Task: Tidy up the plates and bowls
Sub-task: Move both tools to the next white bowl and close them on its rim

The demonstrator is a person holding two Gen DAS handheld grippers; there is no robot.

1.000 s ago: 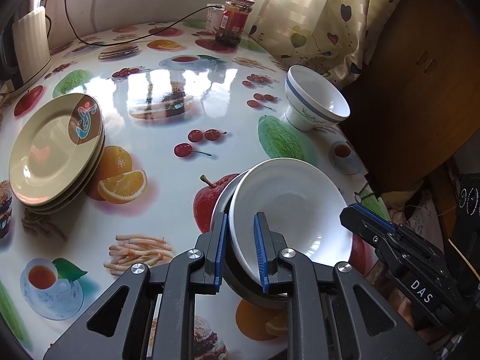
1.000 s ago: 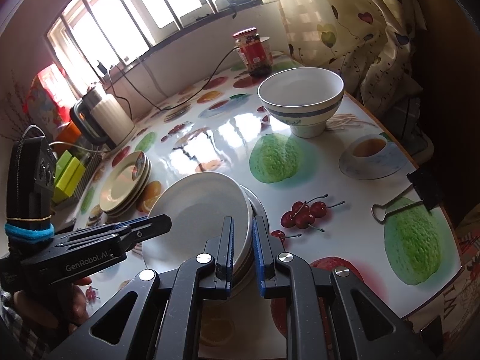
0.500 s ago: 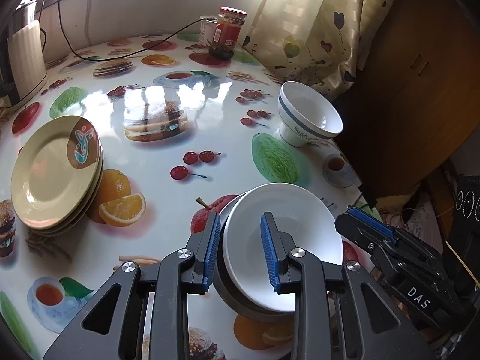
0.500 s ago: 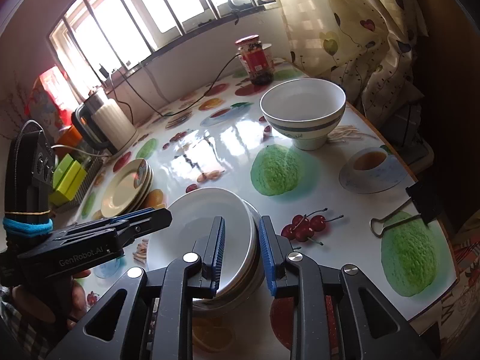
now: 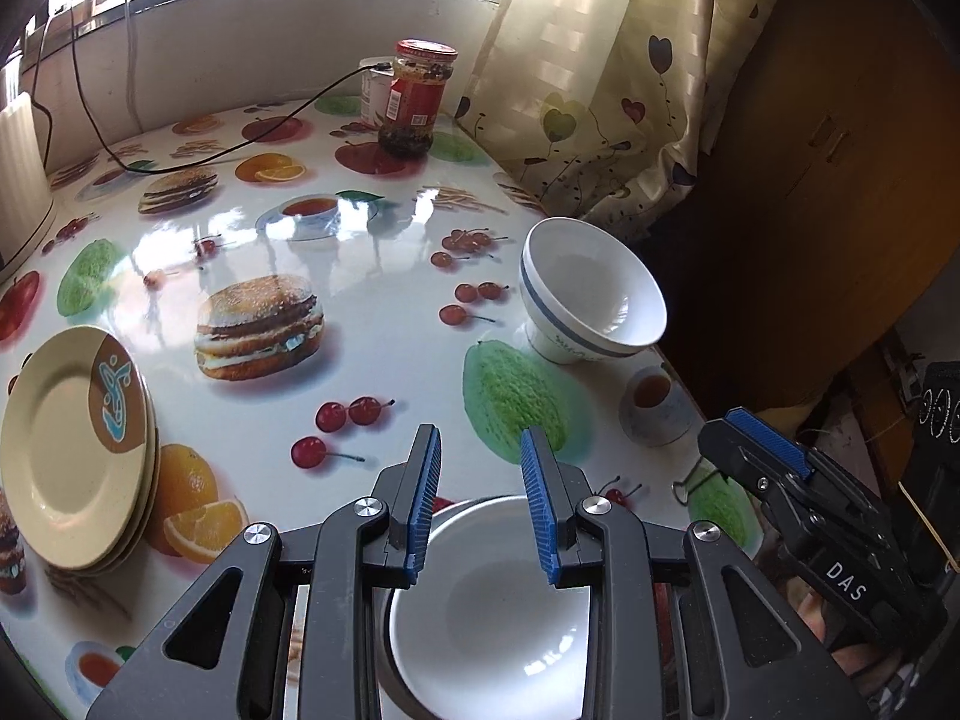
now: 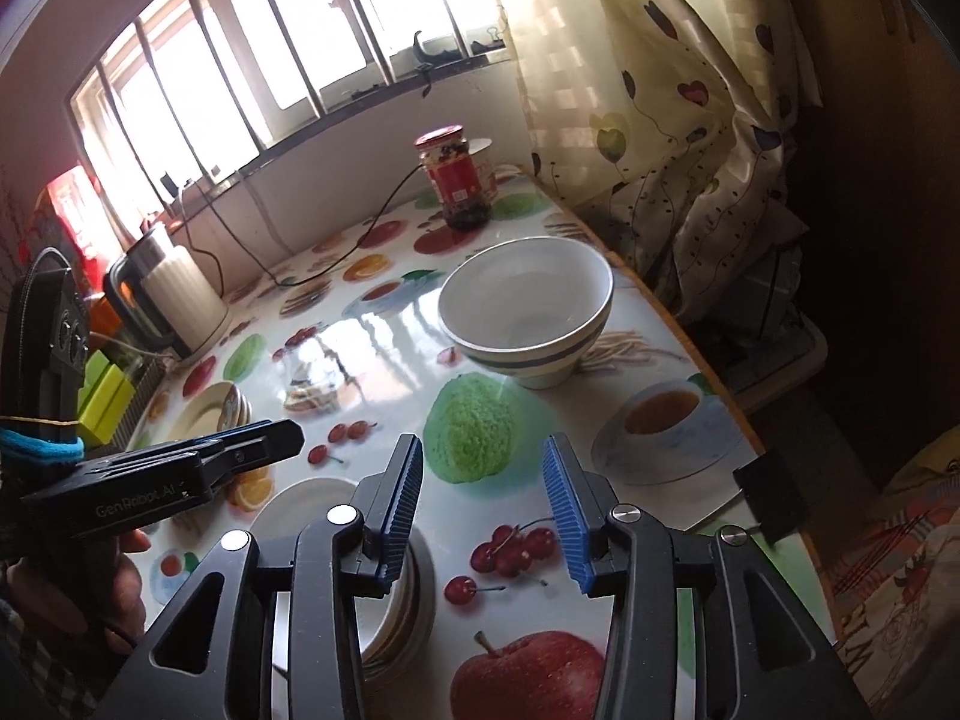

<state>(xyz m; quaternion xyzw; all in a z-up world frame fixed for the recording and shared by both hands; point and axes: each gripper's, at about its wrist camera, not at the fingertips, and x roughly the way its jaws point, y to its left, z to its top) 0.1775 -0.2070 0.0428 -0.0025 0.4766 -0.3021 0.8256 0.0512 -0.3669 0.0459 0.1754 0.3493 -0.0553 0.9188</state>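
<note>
A stack of white plates lies near the table's front edge, under and behind my left gripper, which is open and empty above it. The stack also shows in the right wrist view, left of my right gripper, which is open and empty. A white bowl with a blue band stands upright at the right edge; it also shows in the right wrist view. A stack of cream plates with a brown and blue patch lies at the left.
The table has a glossy fruit-print cover. A red-lidded jar, a can and a black cable stand at the back. A white kettle is at the back left. A curtain hangs on the right. A black binder clip is on the table's right edge.
Both grippers let go of the white plates' rim, opened and rose back from the stack. The white plates now lie flat on the table.
</note>
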